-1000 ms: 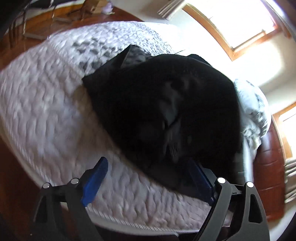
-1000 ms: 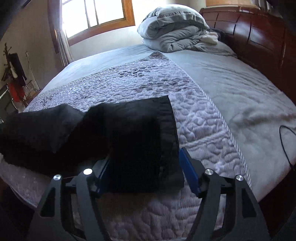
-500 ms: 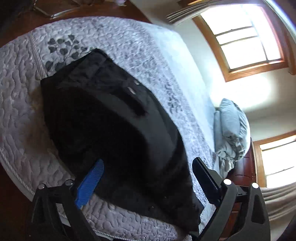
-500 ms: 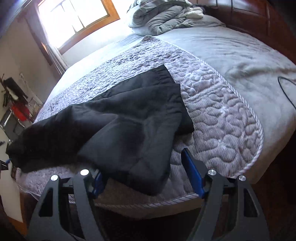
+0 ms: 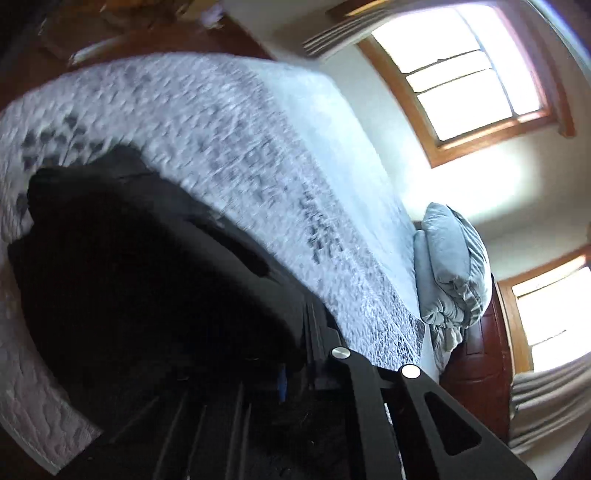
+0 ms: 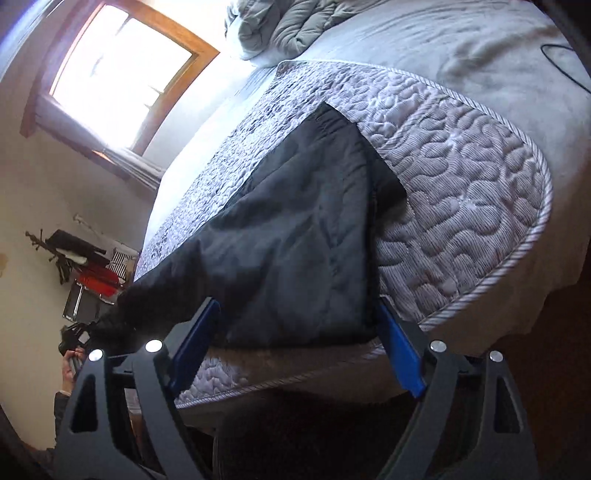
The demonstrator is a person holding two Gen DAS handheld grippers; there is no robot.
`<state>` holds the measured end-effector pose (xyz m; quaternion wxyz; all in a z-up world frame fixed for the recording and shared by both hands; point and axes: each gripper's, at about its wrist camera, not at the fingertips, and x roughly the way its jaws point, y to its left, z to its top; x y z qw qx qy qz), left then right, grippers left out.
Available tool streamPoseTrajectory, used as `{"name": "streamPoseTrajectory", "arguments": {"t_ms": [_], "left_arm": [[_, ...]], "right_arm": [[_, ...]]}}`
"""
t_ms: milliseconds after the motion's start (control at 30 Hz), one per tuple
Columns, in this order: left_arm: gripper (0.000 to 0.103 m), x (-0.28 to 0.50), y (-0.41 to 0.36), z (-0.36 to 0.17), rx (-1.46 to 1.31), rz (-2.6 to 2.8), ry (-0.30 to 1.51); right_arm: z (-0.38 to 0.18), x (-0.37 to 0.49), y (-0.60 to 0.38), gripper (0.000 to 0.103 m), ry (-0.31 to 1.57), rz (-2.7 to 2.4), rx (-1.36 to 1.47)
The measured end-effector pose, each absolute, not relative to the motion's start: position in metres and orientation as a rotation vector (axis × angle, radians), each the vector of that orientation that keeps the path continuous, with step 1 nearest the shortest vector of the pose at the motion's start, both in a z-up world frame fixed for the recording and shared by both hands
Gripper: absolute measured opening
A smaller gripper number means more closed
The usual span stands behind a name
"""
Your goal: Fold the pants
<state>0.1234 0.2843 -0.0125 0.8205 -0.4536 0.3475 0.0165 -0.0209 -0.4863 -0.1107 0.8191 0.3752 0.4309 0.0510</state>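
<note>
**Left jaws closed on the pants, right jaws wide at the leg end**

Nearest the lens in the left wrist view, the left gripper (image 5: 284,380) fills the lower frame, its jaws having just snapped together; the black pants (image 5: 140,280) crowd right up to them, so it appears clamped on a fold of the cloth, though the dark and blur hide the pads. In the right wrist view, the right gripper (image 6: 295,347) stands wide, having just been opening, blue fingers (image 6: 400,360) flanking the near edge of the pants (image 6: 295,240) without pressing it.

The pants lie across the quilted bedspread (image 6: 461,177) at the bed's near edge, one leg laid over the other, running from lower centre toward the left of the frame. Farther off, a bunched duvet (image 6: 288,29) sits at the top of the frame, and a window (image 6: 122,66) glows upper left.

Risks, as I judge them: a one-sided pull could drag the stacked legs askew, or slide the slack cloth off the mattress edge; a pinch catching only the top layer would spoil the fold.

No containers are visible.
</note>
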Motion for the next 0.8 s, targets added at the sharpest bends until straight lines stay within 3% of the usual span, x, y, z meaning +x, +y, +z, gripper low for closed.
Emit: {"name": "streamPoseTrajectory", "arguments": {"t_ms": [133,200,467,667,767,800], "left_arm": [[0.007,0.087,0.224,0.063,-0.457,-0.109,0.504],[0.007,0.064,0.213,0.06,-0.378,-0.149,0.495],[0.008,-0.009,0.266,-0.076,-0.618,0.05,0.744],[0.009,-0.001,0.266,-0.089,-0.682,0.068,0.737],[0.01,0.0,0.269,-0.09,-0.694,0.064,0.736],[0.01,-0.001,0.271,-0.094,-0.695,0.064,0.736]], "right_arm": [[-0.11,-0.027,-0.492,0.084,0.932,0.062,0.799],[-0.111,-0.036,-0.497,0.084,0.939,0.056,0.843],[-0.141,-0.052,-0.484,0.087,1.041,0.181,1.109],[-0.169,-0.039,-0.479,0.086,1.01,0.136,1.264],[-0.173,-0.028,-0.477,0.078,1.026,0.073,1.243],[-0.174,-0.025,-0.476,0.069,1.04,0.051,1.226]]}}
